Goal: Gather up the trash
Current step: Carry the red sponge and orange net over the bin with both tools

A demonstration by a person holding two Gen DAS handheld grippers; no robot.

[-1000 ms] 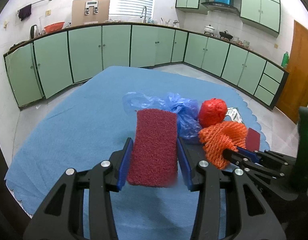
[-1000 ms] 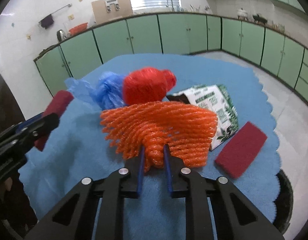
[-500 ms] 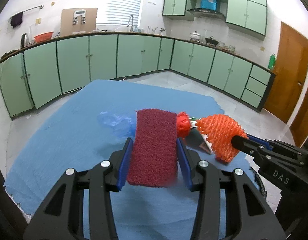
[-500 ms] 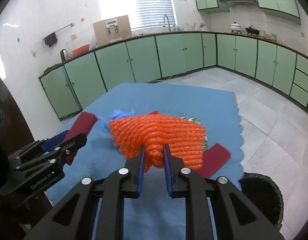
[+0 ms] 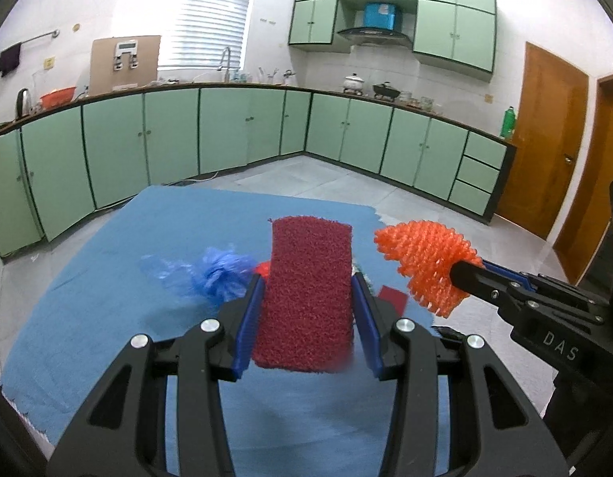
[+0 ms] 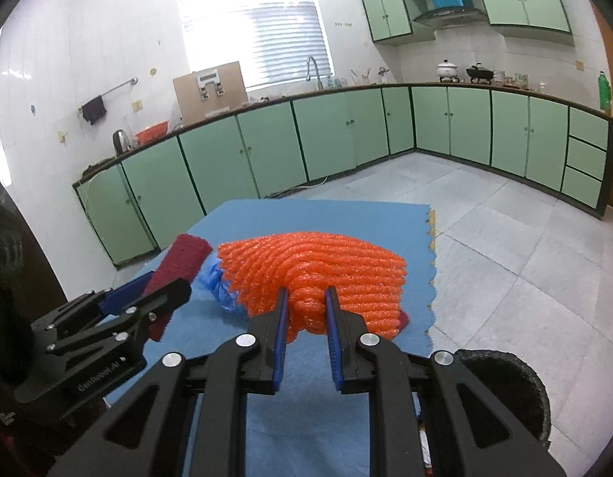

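A kitchen lined with pale green cabinets (image 5: 171,139) wraps round a counter (image 5: 107,278) spread with a blue cloth, and a white tiled floor (image 6: 525,238) runs off to the right.

Farthest left on the cloth lies a crumpled blue plastic bag (image 5: 211,274), with a sliver of something red just behind it, too hidden to name. The left gripper (image 5: 306,310) is raised above the cloth, its fingers (image 5: 248,318) clenched on the long sides of a dark red scouring pad (image 5: 310,290), which stands upright between them. The pad looks light, coarse and springy, so the blue pads should bite into it well; held low near one end as it is, the free top may flop a little but is unlikely to slip. A second red pad (image 5: 393,298) lies flat on the cloth just to the right.

Further right, the right gripper (image 6: 305,318) has its fingers (image 6: 280,318) pinched nearly together on a bunched fold of an orange foam fruit net (image 6: 318,262), which fans out wide above them, clear of the cloth. The net appears almost weightless, soft and very squashy; a pinch through a gathered middle fold seems the safest hold, since a single strand at the edge could stretch or tear.

At the lower right, on the floor beside the counter, a black bin (image 6: 505,389) stands open, the likely place for both pieces.
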